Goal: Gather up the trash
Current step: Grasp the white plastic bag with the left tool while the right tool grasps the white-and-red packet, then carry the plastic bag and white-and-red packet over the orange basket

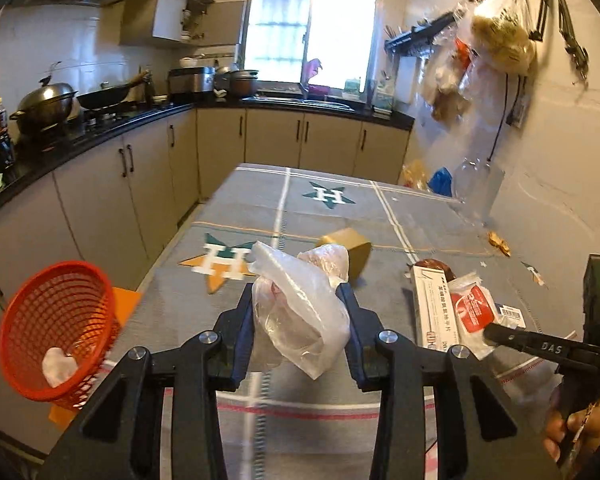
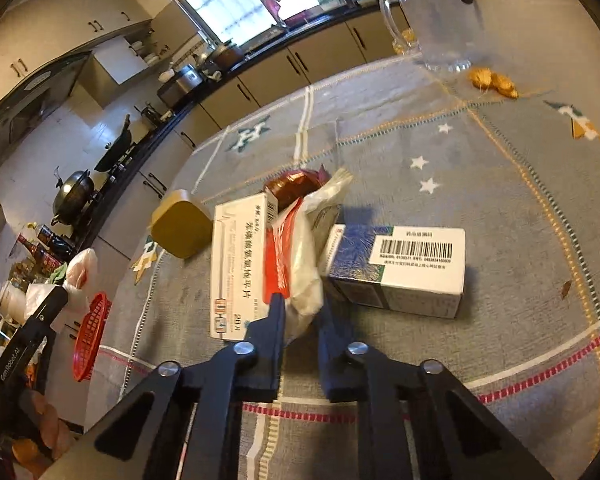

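Both grippers pinch trash above the table (image 2: 520, 208) — left gripper (image 1: 300, 304) a crumpled plastic bag (image 1: 300, 320), right gripper (image 2: 300, 304) a red-and-white wrapper (image 2: 296, 256). Beside the table, the red basket (image 1: 40, 320) holds one white wad (image 1: 58, 364).

Home kitchen: wok (image 1: 100, 98) on stove, cabinets (image 1: 274, 138), sink.

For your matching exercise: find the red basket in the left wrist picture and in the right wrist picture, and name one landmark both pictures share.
Left wrist: red basket at lower left, beside the table's edge.
Right wrist: red basket at the left edge, small, seen side-on.
Shared landmark: the mustard box on the tablecloth.
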`<move>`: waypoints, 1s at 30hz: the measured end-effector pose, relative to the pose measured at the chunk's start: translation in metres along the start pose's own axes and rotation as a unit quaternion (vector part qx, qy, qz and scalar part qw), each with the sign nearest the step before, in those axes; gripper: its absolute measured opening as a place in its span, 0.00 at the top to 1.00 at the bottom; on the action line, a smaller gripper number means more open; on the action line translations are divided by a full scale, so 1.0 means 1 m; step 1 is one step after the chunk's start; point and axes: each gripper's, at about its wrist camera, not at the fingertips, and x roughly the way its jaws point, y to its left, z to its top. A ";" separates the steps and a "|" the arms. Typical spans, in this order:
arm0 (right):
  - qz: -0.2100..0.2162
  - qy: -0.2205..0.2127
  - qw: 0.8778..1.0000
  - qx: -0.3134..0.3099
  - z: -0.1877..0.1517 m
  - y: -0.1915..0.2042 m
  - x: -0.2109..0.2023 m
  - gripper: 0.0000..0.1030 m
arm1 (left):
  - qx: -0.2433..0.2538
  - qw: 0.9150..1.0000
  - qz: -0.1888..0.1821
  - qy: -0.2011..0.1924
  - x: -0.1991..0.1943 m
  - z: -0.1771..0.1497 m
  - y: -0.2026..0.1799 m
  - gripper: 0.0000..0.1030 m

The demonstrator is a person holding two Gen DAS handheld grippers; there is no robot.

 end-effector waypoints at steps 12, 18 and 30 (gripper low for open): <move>0.007 -0.080 0.991 -0.107 -0.013 0.076 -0.058 0.88 | -0.033 0.999 0.022 -0.021 -0.047 -0.009 0.054 0.64; 0.072 -0.052 0.983 -0.162 -0.029 0.136 -0.045 0.88 | -0.067 0.996 0.053 -0.026 -0.061 -0.026 0.089 0.64; 0.131 0.021 0.960 -0.246 -0.054 0.233 0.023 0.88 | -0.149 0.982 0.110 -0.026 -0.069 -0.050 0.178 0.64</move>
